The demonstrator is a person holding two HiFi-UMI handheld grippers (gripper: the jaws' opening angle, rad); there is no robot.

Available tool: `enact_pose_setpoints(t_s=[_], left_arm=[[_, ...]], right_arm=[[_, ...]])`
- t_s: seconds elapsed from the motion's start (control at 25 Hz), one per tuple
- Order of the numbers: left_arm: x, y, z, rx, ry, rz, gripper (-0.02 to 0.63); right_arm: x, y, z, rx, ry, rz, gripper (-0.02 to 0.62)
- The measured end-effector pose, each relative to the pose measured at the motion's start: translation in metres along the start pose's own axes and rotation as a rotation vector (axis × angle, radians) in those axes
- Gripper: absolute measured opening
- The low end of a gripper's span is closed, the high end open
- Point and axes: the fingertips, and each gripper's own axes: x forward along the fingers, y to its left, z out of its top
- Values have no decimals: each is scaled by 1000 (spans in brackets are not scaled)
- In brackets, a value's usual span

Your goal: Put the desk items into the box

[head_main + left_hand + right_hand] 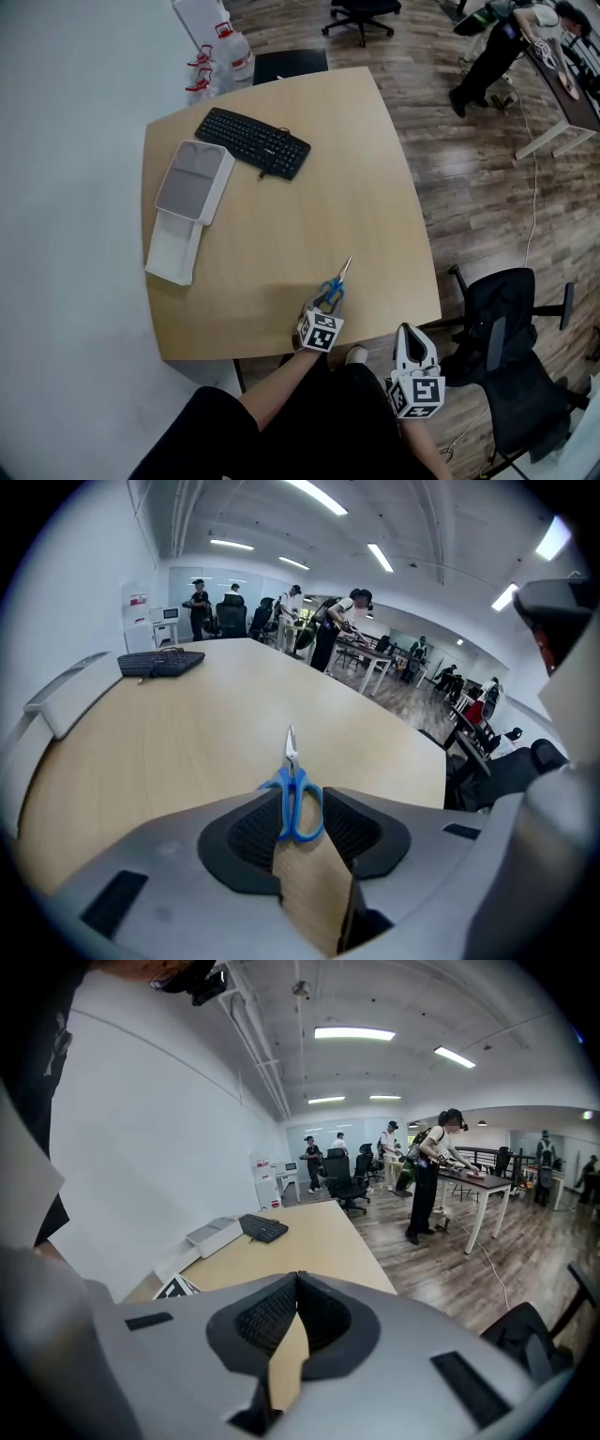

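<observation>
Blue-handled scissors (335,284) lie near the front edge of the wooden desk (309,206), blades pointing away from me. My left gripper (322,302) is open over the handles; in the left gripper view the scissors (294,794) lie flat between the spread pads, which do not press on them. Off the desk's front right corner my right gripper (412,336) is shut with nothing in it, its pads meeting at the tips (298,1277). A white box (174,247) with a grey lid (194,178) resting partly on it stands at the desk's left edge. A black keyboard (253,142) lies behind it.
Water bottles (220,58) and a black chair (291,64) stand beyond the desk's far side. Another black office chair (511,361) is at the front right, beside my right gripper. People work at desks far back in the room (337,630).
</observation>
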Motion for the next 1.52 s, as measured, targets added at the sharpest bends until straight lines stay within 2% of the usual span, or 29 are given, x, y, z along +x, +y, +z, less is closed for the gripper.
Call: enact_pose_setpoints(t_s=[0.4,0.48,0.64,0.84,1.04,1.2,1.52], left_arm=[[33,18,-9,29,93,16,115],[35,17,-9,35,97,18,114],[36,17,-9,-4,112,-20,89],[25,26,-4,-30,85,-40,87],[-1,46,9,-84,8,-10,86],[-26,67,12,-167,-55,39,86],[-72,122,17,-305,-144,225,86]], right_arm=[[22,-6,4,17,51,-78,60],[28,-4,9,11,53,-80,60],[41,5,20,-7,50,-72,60],[61,23,34,-38,40,-37,60],[81,46,48,-85,26,39,60],[97,65,58,-134,16,122,58],[133,104,67,-229,26,341,60]])
